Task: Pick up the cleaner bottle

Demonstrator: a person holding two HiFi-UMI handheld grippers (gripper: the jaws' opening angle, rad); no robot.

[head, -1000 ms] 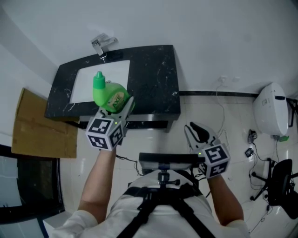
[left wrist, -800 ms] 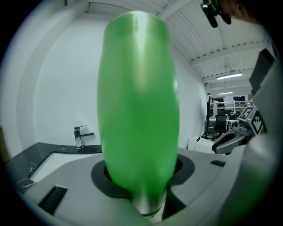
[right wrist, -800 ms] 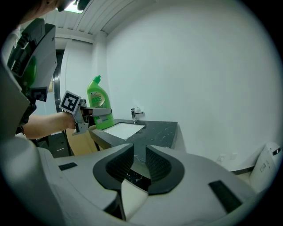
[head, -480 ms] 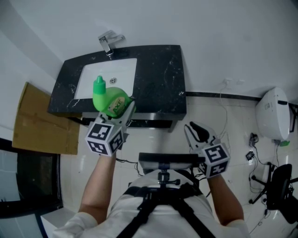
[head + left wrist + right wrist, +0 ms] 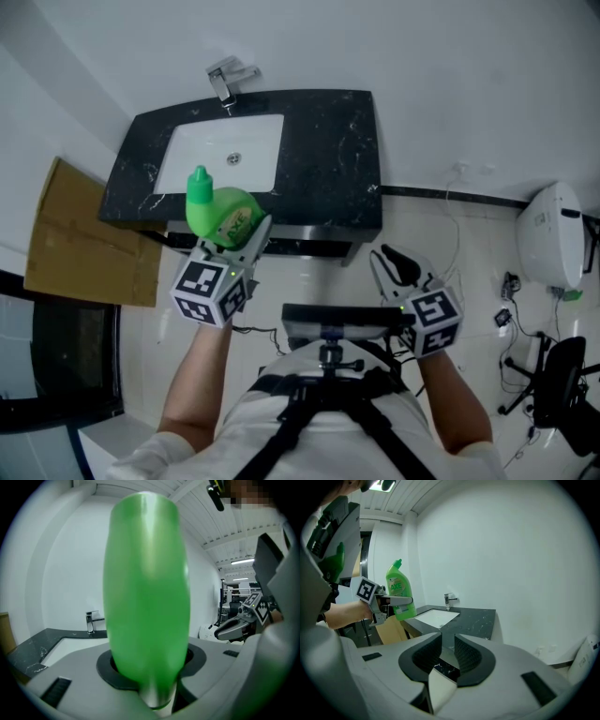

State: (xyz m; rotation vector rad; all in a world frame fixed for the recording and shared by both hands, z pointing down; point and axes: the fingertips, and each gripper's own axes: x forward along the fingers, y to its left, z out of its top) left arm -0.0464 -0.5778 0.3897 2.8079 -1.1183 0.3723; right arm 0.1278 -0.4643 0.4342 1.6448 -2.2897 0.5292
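the green cleaner bottle [image 5: 220, 211] is off the worktop, held in the air in front of the worktop's front edge, roughly upright with its capped neck on top. the left gripper [image 5: 239, 223] has it: the jaws stand fairly wide and are closed on the lower body of the bottle, one to each side. in the left gripper view the bottle [image 5: 145, 597] fills the middle and rises straight out from between the jaws. the right gripper view shows the same grip from the side, with the labelled bottle [image 5: 399, 597] above the left gripper's marker cube [image 5: 366, 590].

the right gripper [image 5: 394, 265] hangs lower and to the person's right, well apart from the bottle. its jaws are a narrow gap apart and nothing is between them; only a part of the worktop shows through the gap.

behind the bottle is the black marbled worktop [image 5: 328, 150] with a white sink basin [image 5: 220, 159] set into it, and a chrome faucet [image 5: 225, 80] at the wall. a sheet of brown cardboard [image 5: 80, 239] leans just beside the worktop's left end. far to the right are a white rounded object [image 5: 553, 230] against the wall and a black chair [image 5: 562, 375] on the pale floor.
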